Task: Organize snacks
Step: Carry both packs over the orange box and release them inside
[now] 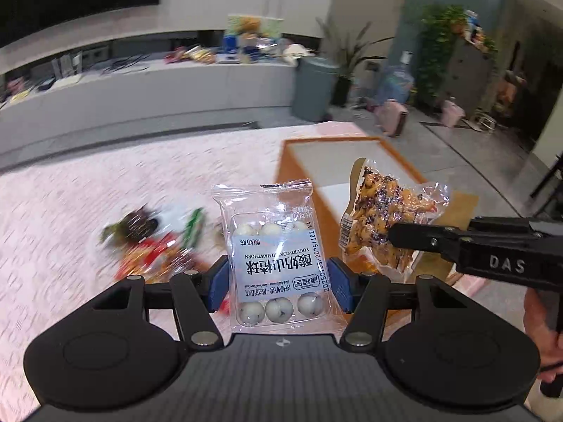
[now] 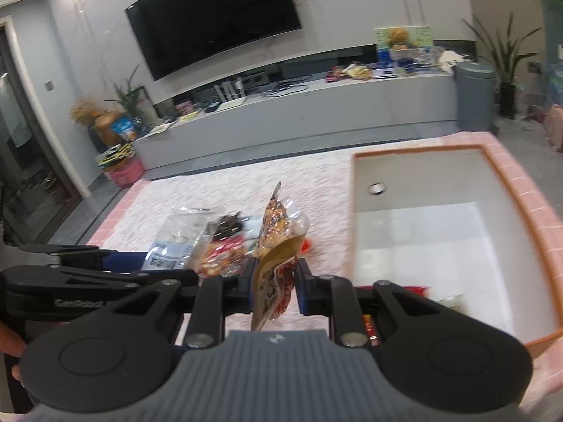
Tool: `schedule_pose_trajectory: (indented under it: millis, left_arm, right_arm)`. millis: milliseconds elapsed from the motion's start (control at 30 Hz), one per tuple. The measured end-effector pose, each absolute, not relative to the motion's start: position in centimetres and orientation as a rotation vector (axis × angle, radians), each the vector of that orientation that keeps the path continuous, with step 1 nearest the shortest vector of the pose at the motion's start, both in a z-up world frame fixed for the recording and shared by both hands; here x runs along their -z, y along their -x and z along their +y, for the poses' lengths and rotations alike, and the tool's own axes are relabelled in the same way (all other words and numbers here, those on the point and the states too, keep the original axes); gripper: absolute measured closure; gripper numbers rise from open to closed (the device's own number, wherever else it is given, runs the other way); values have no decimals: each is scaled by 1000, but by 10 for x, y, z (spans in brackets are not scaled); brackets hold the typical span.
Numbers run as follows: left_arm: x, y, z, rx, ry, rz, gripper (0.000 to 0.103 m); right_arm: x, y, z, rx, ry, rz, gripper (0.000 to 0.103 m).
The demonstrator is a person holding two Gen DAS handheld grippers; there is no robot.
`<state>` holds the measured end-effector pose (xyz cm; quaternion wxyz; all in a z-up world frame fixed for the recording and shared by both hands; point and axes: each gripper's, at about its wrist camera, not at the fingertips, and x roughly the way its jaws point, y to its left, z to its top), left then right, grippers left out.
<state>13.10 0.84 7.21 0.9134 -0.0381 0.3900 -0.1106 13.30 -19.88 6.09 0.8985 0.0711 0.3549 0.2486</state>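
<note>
My left gripper [image 1: 279,286] is shut on a clear packet of yogurt-coated hawthorn balls [image 1: 278,256], held above the table. My right gripper [image 2: 273,286] is shut on an orange, clear-topped snack packet [image 2: 278,246]. That packet also shows in the left wrist view [image 1: 383,218], pinched by the right gripper's black fingers [image 1: 418,237]. The left gripper with its packet [image 2: 179,242] shows at the left of the right wrist view. A pile of loose snacks [image 1: 155,246] lies on the pink table. An orange-rimmed white tray [image 2: 506,183] sits to the right.
The pink patterned tablecloth [image 1: 105,176] covers the table. A few packets [image 2: 454,300] lie in the tray's near corner. Beyond the table are a long grey TV bench [image 2: 316,105], a grey bin [image 2: 475,95] and potted plants.
</note>
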Motion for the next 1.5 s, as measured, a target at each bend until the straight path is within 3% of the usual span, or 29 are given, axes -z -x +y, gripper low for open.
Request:
schedule_pose_trajectory:
  millis: [400, 1167, 1500]
  left_arm:
    - [-58, -182, -79, 400, 1, 842, 36]
    - [12, -267, -140, 512, -212, 1088, 36]
    - [31, -287, -156, 514, -429, 1119, 36]
  right_arm:
    - [-58, -169, -268, -338, 66, 806, 84]
    - [23, -220, -261, -472, 748, 971, 84]
    - [27, -249, -270, -558, 627, 1110, 82]
